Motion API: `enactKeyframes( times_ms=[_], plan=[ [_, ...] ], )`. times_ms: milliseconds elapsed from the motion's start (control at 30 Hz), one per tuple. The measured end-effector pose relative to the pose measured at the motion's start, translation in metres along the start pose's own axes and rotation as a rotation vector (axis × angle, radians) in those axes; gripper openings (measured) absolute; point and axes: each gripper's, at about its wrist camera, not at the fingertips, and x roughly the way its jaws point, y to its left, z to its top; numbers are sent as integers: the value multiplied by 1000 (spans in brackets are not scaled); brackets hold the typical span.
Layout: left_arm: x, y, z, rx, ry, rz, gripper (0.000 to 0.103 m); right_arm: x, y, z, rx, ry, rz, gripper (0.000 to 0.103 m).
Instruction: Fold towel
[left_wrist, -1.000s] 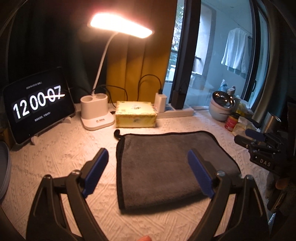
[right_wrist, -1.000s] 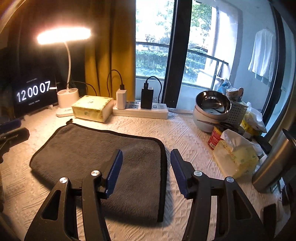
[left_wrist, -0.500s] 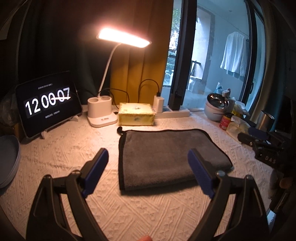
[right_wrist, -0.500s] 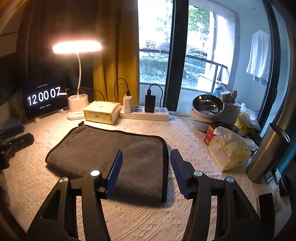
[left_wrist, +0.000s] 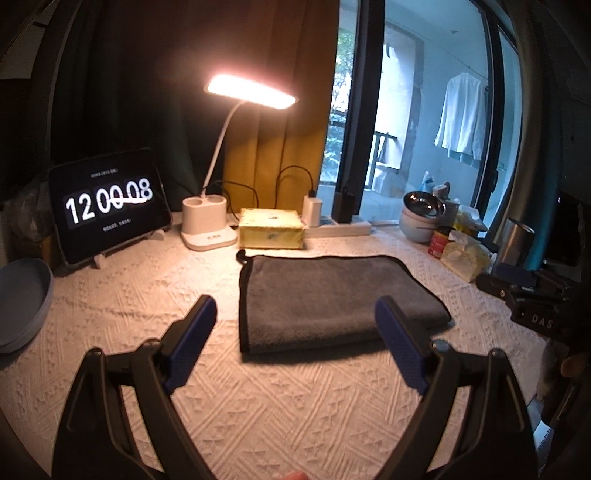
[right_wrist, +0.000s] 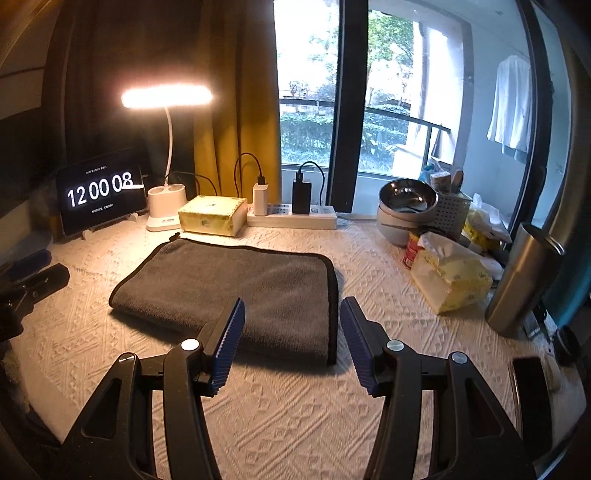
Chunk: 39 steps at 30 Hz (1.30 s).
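Observation:
A dark grey towel (left_wrist: 328, 299) with black trim lies folded flat on the white textured tablecloth (left_wrist: 147, 288); it also shows in the right wrist view (right_wrist: 251, 284). My left gripper (left_wrist: 295, 325) is open and empty, held above the cloth in front of the towel's near edge. My right gripper (right_wrist: 291, 321) is open and empty, held in front of the towel's near right corner. The left gripper shows at the left edge of the right wrist view (right_wrist: 29, 277), and the right gripper's body at the right edge of the left wrist view (left_wrist: 524, 295).
At the back stand a clock tablet (left_wrist: 107, 206), a lit desk lamp (left_wrist: 207, 229), a yellow box (left_wrist: 271, 229) and a power strip (right_wrist: 291, 218). At the right are steel bowls (right_wrist: 406, 203), a tissue pack (right_wrist: 450, 277) and a steel tumbler (right_wrist: 521, 280). A grey plate (left_wrist: 22, 302) lies left.
Both grippers have pulled back and up from the towel, so it looks smaller and farther. Both stay open and empty. The towel has not moved.

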Motion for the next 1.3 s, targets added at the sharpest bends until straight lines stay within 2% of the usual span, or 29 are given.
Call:
enactKeyframes(
  times_ms=[333, 533, 733, 933, 967, 1067, 1167, 1300],
  plan=[
    [-35, -20, -6, 45, -68, -17, 89, -37, -1, -23, 28, -24, -37, 57],
    [-55, -25, -7, 47, -120, -40, 89, -66, 1, -24, 21, -117, -25, 57],
    [-81, -29, -2, 60, -234, -12, 89, -90, 6, -18, -2, -213, -47, 57],
    [-96, -32, 0, 83, -307, 10, 89, -105, 8, -14, -15, -266, -58, 57],
    [-98, -33, 1, 88, -315, 21, 89, -108, 7, -15, -16, -273, -60, 57],
    [-100, -35, 1, 91, -323, 37, 101, -113, 6, -15, -14, -294, -70, 57],
    [-103, -36, 2, 89, -337, 36, 102, -117, 2, -14, -7, -305, -75, 58],
    [-106, -36, 2, 86, -355, 82, 102, -121, 1, -15, 1, -319, -78, 64]
  ],
)
